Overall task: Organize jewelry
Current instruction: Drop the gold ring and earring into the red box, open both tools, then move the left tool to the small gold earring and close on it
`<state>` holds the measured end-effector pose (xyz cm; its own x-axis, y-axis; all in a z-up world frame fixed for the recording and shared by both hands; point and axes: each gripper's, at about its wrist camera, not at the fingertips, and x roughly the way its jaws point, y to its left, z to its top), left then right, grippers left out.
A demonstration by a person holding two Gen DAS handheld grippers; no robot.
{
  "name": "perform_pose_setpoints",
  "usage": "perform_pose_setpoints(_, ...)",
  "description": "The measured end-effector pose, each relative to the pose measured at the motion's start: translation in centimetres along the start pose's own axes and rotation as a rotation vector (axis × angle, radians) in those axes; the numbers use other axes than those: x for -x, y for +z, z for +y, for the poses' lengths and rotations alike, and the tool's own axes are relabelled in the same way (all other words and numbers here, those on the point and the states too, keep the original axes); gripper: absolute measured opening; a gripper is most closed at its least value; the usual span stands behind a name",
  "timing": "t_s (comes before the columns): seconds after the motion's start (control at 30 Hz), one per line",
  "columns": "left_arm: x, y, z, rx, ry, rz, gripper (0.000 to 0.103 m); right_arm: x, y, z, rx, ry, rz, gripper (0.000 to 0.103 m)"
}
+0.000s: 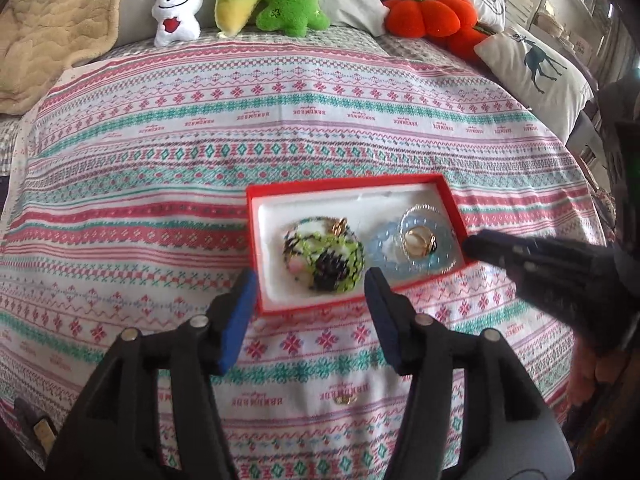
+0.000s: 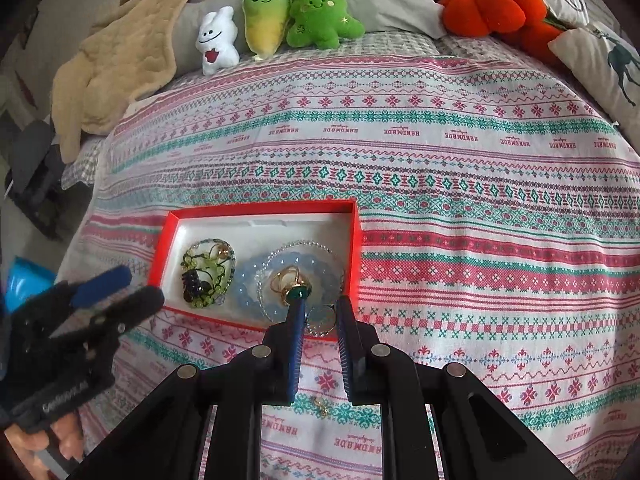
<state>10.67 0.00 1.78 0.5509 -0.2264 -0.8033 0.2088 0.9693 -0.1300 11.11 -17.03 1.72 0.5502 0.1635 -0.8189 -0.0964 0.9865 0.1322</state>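
Note:
A red box (image 1: 344, 179) (image 2: 260, 208) with a white liner lies on the patterned bedspread. It holds a green and black bead tangle (image 1: 324, 260) (image 2: 202, 276), a pale blue bead bracelet (image 1: 380, 240) (image 2: 248, 276) and gold rings (image 1: 418, 240) (image 2: 286, 276). My left gripper (image 1: 311, 276) (image 2: 144, 283) stands open over the box's near edge, nothing pinched. My right gripper (image 2: 320, 306) (image 1: 472, 245) is over the box's near right corner, its pads narrowly apart with a gold ring (image 2: 323, 322) spanning them. A green-stone ring (image 2: 300, 292) sits at its left fingertip.
A small gold piece (image 1: 346, 400) (image 2: 320, 406) lies on the cloth in front of the box. Plush toys (image 1: 240, 0), an orange pumpkin cushion (image 1: 432, 14), a beige blanket (image 1: 52, 28) and a deer pillow (image 1: 536, 64) line the far side. The bed drops off at the left (image 2: 36, 184).

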Motion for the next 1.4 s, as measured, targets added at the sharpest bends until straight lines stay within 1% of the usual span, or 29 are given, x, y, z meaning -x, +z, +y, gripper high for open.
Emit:
perform_pose_setpoints(0.07, 0.1, -0.6, 0.4, 0.004, -0.002, 0.009, 0.061, -0.3, 0.4, 0.3, 0.003, 0.002, -0.005, 0.016)
perform_pose_setpoints(0.33, -0.6, -2.4, 1.7, 0.033, 0.004, 0.047, 0.062, -1.2, 1.1, 0.6, -0.003, -0.001, -0.027, 0.017)
perform_pose_setpoints(0.4, -0.6, -2.6, 1.7, 0.032, 0.004, 0.050, 0.062, -1.1, 1.3, 0.7, -0.003, 0.012, -0.035, 0.018)
perform_pose_setpoints(0.7, -0.5, -3.5, 1.4, 0.021, -0.007, 0.069, 0.063, 0.0, 1.0, 0.8, 0.019, 0.012, -0.027, 0.024)
perform_pose_setpoints(0.77, -0.5, -3.8, 1.2, 0.019, -0.014, 0.077, 0.063, 0.3, 0.7, 0.8, 0.024, 0.009, -0.023, 0.029)
perform_pose_setpoints(0.8, -0.5, -3.9, 1.0, 0.014, -0.014, 0.080, 0.063, 0.6, 0.5, 0.9, 0.031, 0.007, -0.024, 0.043)
perform_pose_setpoints(0.83, -0.5, -4.1, 0.9, 0.007, -0.013, 0.082, 0.063, 0.8, 0.3, 1.0, 0.036, 0.003, -0.029, 0.060)
perform_pose_setpoints(0.87, -0.5, -4.3, 0.7, -0.001, -0.012, 0.086, 0.063, 1.2, 0.1, 1.1, 0.043, -0.003, -0.041, 0.064)
perform_pose_setpoints(0.93, -0.4, -4.6, 0.4, -0.016, -0.011, 0.091, 0.063, 1.8, -0.3, 1.4, 0.061, -0.010, -0.050, 0.064)
perform_pose_setpoints(1.13, -0.2, -5.5, -0.2, -0.050, -0.010, 0.103, 0.063, 2.6, -1.7, 1.2, 0.065, -0.026, -0.030, 0.064)
perform_pose_setpoints(1.23, -0.1, -5.9, -0.2, -0.056, -0.012, 0.114, 0.063, 2.8, -2.3, 0.9, 0.061, -0.042, -0.016, 0.066)
perform_pose_setpoints(1.33, -0.1, -6.3, 0.2, -0.048, -0.022, 0.127, 0.063, 2.8, -3.2, 0.5, 0.057, -0.064, 0.005, 0.068)
perform_pose_setpoints(1.4, -0.3, -6.5, 0.4, -0.042, -0.045, 0.142, 0.064, 2.7, -3.7, 0.3, 0.048, -0.073, 0.019, 0.068)
